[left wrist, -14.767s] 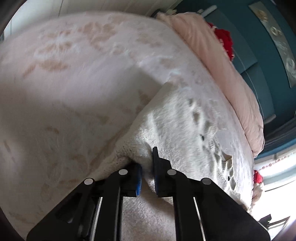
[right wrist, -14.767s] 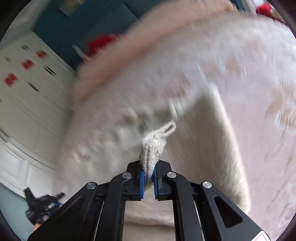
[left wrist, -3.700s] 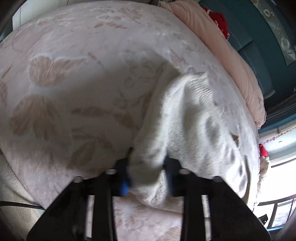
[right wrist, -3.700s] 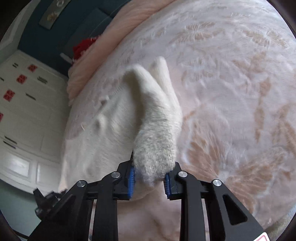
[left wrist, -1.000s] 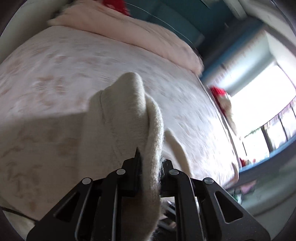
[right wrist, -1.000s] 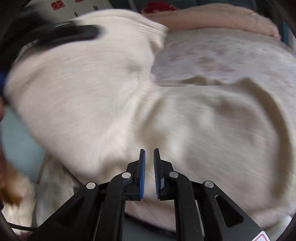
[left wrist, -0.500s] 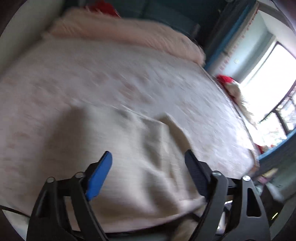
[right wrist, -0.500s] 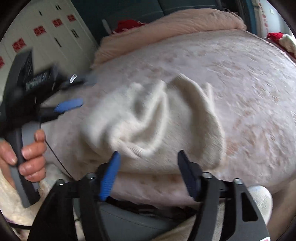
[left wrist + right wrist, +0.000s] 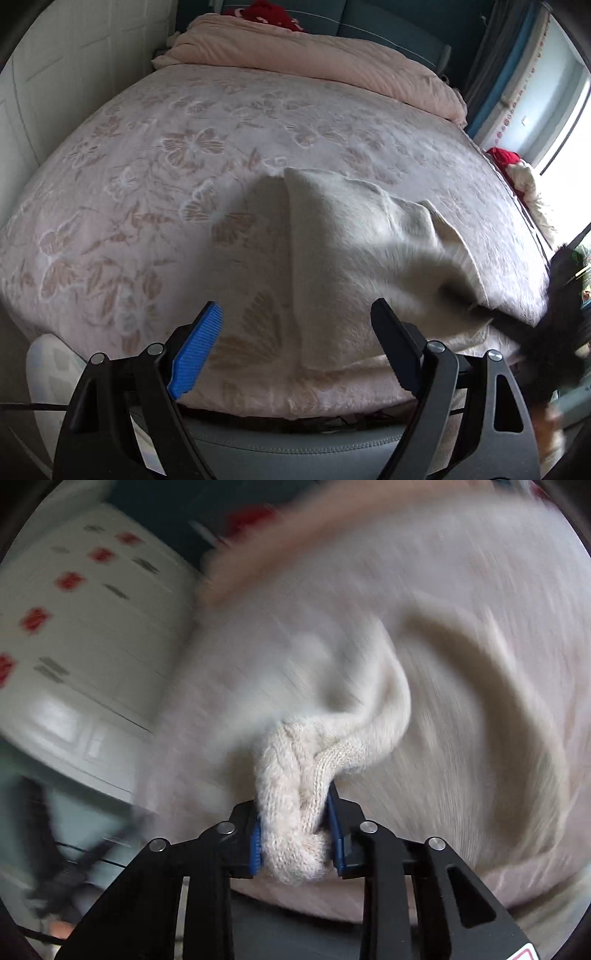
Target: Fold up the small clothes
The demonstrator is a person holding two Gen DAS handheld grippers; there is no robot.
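Handling soft, floppy cream knitted sweater [image 9: 295, 812] by bunched near edge: right gripper [image 9: 295, 840] just clamped on it, left gripper [image 9: 295, 347] spread wide, empty.

A bed [image 9: 155, 192] w/ a pale pink bedspread [image 9: 110, 229], butterfly & flower pattern, fills the left wrist view. A cream knit sweater [image 9: 351, 240] lies on it near the front edge, partly folded, one side lifted toward the right. A rolled pink duvet [image 9: 332, 62] lies across the far end, something red [image 9: 266, 11] behind it. At the bed's right edge, a red-and-white soft item [image 9: 517, 170] by the window.
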